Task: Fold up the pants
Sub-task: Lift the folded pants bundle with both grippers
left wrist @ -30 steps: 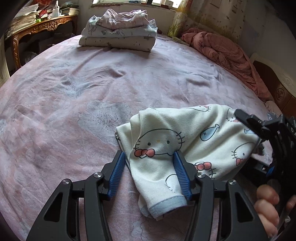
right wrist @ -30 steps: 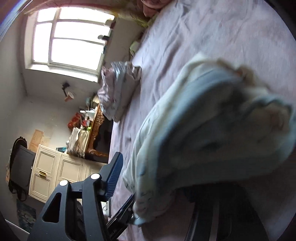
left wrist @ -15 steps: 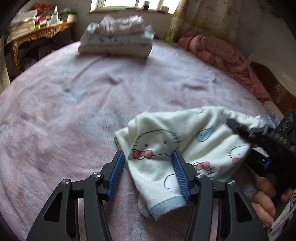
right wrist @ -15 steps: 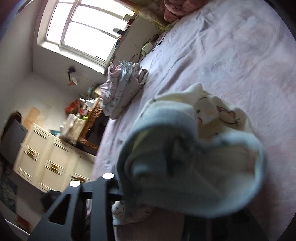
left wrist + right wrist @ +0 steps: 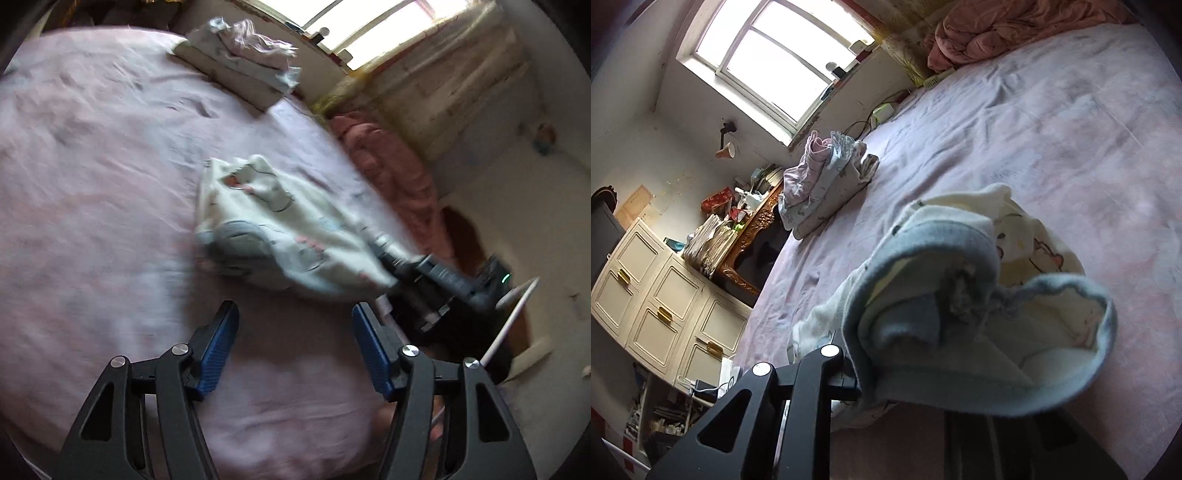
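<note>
Soft, light cream cartoon-print pants [image 5: 280, 229] with grey-blue waistband: right gripper [image 5: 391, 258] has just been closing and pinches their right edge; left gripper [image 5: 291, 347], near, has just been opening, empty. Best grasped at hems.

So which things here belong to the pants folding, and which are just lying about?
Job:
- cartoon-print pants
- right gripper, clamped on them
- left gripper, open and empty
- pink bed sheet

Lying about:
- folded clothes stack
- crumpled pink quilt
- cluttered side table

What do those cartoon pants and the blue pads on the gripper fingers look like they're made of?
The pants look like soft knit cotton or fleece: matte, fuzzy and limp, with a grey-blue ribbed waistband. The pads on the left gripper look like textured rubber or plastic: matte blue with a fine pattern. Blur leaves that unsure.
</note>
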A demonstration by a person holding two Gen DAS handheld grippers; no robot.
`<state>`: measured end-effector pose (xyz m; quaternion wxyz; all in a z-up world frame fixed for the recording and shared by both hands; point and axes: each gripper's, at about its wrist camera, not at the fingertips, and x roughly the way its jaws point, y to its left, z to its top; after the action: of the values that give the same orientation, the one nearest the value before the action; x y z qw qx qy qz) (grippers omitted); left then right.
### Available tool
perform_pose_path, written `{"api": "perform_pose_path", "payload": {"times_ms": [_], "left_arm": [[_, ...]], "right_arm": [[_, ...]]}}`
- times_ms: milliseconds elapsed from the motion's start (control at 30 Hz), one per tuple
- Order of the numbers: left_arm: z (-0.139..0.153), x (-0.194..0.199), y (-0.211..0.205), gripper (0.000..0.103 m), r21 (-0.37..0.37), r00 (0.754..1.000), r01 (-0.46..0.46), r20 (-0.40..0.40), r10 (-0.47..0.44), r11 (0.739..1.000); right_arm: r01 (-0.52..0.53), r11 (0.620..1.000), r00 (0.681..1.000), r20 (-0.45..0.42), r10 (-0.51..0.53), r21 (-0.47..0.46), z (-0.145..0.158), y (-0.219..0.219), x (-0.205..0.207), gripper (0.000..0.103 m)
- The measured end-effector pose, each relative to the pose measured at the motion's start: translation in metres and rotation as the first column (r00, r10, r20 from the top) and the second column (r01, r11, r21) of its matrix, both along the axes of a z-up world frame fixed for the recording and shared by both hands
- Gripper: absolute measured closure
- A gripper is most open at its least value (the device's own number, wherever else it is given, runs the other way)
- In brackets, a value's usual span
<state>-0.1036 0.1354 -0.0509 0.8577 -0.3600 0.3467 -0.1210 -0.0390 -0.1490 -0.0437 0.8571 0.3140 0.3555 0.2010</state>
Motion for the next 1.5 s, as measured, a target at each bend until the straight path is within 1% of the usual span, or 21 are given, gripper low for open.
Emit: {"api": "perform_pose_path", "payload": {"times_ms": [67,167,267,333,467,533,633,667,733,767,800,833,867,967,1033,1100,1167,1200,1267,1367,1500], "left_arm": [[-0.013,0.015,-0.007,0.041,-0.107,0.997,0.024,-0.068,-0.031,0.994],[-0.011,0.021,-0.014,0.041,-0.094,0.998,-0.041,-0.050,0.036,0.995],[-0.015,0.031,-0.018,0.040,-0.116,0.993,-0.109,-0.054,0.104,0.987],[-0.014,0.039,-0.025,0.039,-0.088,0.991,-0.127,-0.042,0.123,0.988],[-0.011,0.048,-0.043,0.028,-0.050,0.992,-0.127,0.016,0.128,0.991],[-0.017,0.048,-0.047,0.028,-0.031,0.987,-0.149,0.063,0.150,0.988],[-0.016,0.049,-0.052,0.028,0.012,0.982,-0.170,0.079,0.169,0.985],[-0.016,0.050,-0.052,0.030,0.018,0.982,-0.175,0.077,0.173,0.984],[-0.017,0.057,-0.052,0.047,0.031,0.980,-0.193,0.061,0.191,0.981],[-0.018,0.058,-0.049,0.066,0.027,0.979,-0.201,0.050,0.200,0.979],[-0.021,0.057,-0.045,0.075,0.000,0.979,-0.201,0.042,0.201,0.980],[-0.024,0.056,-0.039,0.076,-0.045,0.978,-0.205,0.037,0.206,0.978],[-0.026,0.054,-0.036,0.079,-0.062,0.978,-0.201,0.037,0.204,0.978],[-0.020,0.056,-0.039,0.084,0.008,0.982,-0.180,0.050,0.180,0.984],[-0.013,0.055,-0.042,0.084,0.065,0.983,-0.174,0.067,0.170,0.983],[-0.008,0.056,-0.043,0.083,0.115,0.985,-0.160,0.078,0.151,0.980],[-0.007,0.058,-0.042,0.082,0.139,0.989,-0.140,0.065,0.133,0.980],[-0.008,0.059,-0.041,0.078,0.141,0.991,-0.132,0.050,0.126,0.981],[-0.012,0.063,-0.037,0.067,0.131,0.992,-0.128,0.023,0.126,0.983],[-0.017,0.068,-0.028,0.066,0.069,0.994,-0.114,0.006,0.114,0.991],[-0.020,0.078,-0.024,0.064,0.021,0.996,-0.084,-0.016,0.085,0.996]], "right_arm": [[0.008,1.000,1.000,0.002,-0.008,0.011,-0.003,-0.009,-0.005,0.085],[0.025,0.999,1.000,0.008,-0.025,0.044,-0.005,-0.025,-0.012,0.085],[0.029,0.997,1.000,-0.001,-0.029,0.065,-0.008,-0.036,-0.014,0.085],[0.024,0.995,1.000,-0.018,-0.023,0.094,-0.013,-0.040,-0.012,0.085],[0.020,0.994,1.000,-0.022,-0.018,0.108,-0.017,-0.042,-0.011,0.085],[0.019,0.992,1.000,-0.027,-0.016,0.129,-0.019,-0.044,-0.011,0.085],[0.015,0.987,1.000,-0.026,-0.011,0.160,-0.022,-0.047,-0.012,0.085],[0.014,0.986,1.000,-0.021,-0.011,0.165,-0.023,-0.048,-0.012,0.085],[0.017,0.985,1.000,-0.021,-0.014,0.172,-0.024,-0.049,-0.013,0.085],[0.019,0.985,1.000,-0.021,-0.016,0.173,-0.025,-0.050,-0.013,0.084],[0.020,0.985,1.000,-0.019,-0.017,0.172,-0.025,-0.050,-0.014,0.084],[0.018,0.986,1.000,-0.019,-0.015,0.165,-0.025,-0.049,-0.014,0.084],[0.016,0.988,1.000,-0.016,-0.014,0.152,-0.024,-0.048,-0.015,0.084],[0.013,0.997,1.000,0.007,-0.014,0.074,-0.017,-0.039,-0.017,0.084],[0.014,1.000,1.000,0.023,-0.014,0.010,-0.011,-0.034,-0.019,0.083],[0.015,1.000,1.000,0.009,-0.015,-0.005,-0.010,-0.033,-0.017,0.080],[0.028,0.999,0.999,-0.038,-0.026,0.031,-0.017,-0.040,-0.013,0.076],[0.032,0.998,0.998,-0.053,-0.029,0.057,-0.019,-0.043,-0.012,0.076],[0.041,0.991,0.995,-0.094,-0.029,0.129,-0.028,-0.051,-0.008,0.073],[0.056,0.973,0.991,-0.134,-0.026,0.226,-0.038,-0.062,-0.005,0.073],[0.055,0.970,0.990,-0.137,-0.023,0.236,-0.040,-0.063,-0.003,0.071]]}}
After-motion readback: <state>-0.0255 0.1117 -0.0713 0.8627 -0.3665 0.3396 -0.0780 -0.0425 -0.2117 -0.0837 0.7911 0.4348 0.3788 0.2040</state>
